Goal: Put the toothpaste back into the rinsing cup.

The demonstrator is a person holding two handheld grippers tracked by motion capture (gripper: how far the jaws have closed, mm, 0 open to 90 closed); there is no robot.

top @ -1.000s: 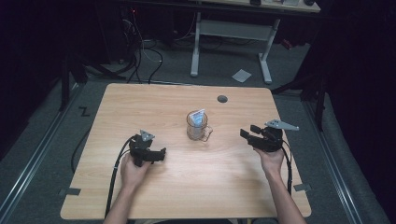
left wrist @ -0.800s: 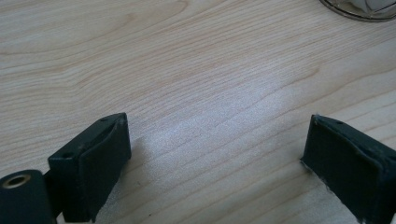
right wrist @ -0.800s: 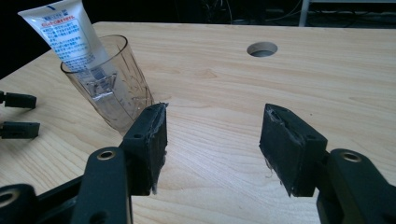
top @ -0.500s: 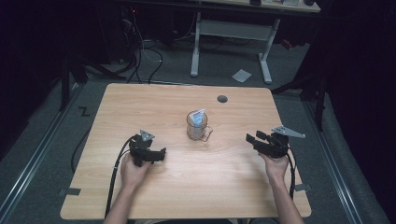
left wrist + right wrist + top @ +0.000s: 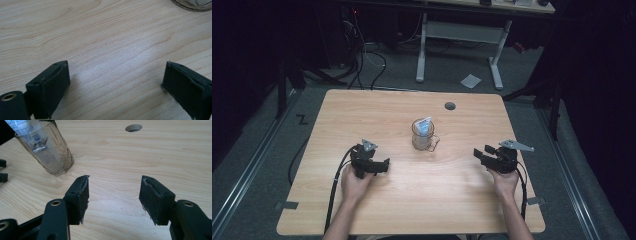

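Note:
A clear glass mug point(image 5: 422, 135) stands upright in the middle of the wooden table point(image 5: 362, 110), with a white and blue packet point(image 5: 425, 126) inside it. My left gripper point(image 5: 382, 166) rests low on the table to the mug's left, held by a hand; its jaws are wide apart over bare wood point(image 5: 115, 80), and the mug's base point(image 5: 192, 4) shows at the top right. My right gripper point(image 5: 477, 155) sits to the mug's right, jaws open and empty point(image 5: 113, 195), with the mug point(image 5: 47, 152) ahead and to the left.
A round cable hole point(image 5: 450, 106) lies in the table behind the mug, also seen as the hole point(image 5: 133, 128) in the right gripper view. Black cables trail off the table's front left. Beyond the table stands a white desk frame point(image 5: 457, 40) on the grey floor.
My right gripper has dropped and drawn back a little toward the front edge. The left gripper and the mug have stayed put.

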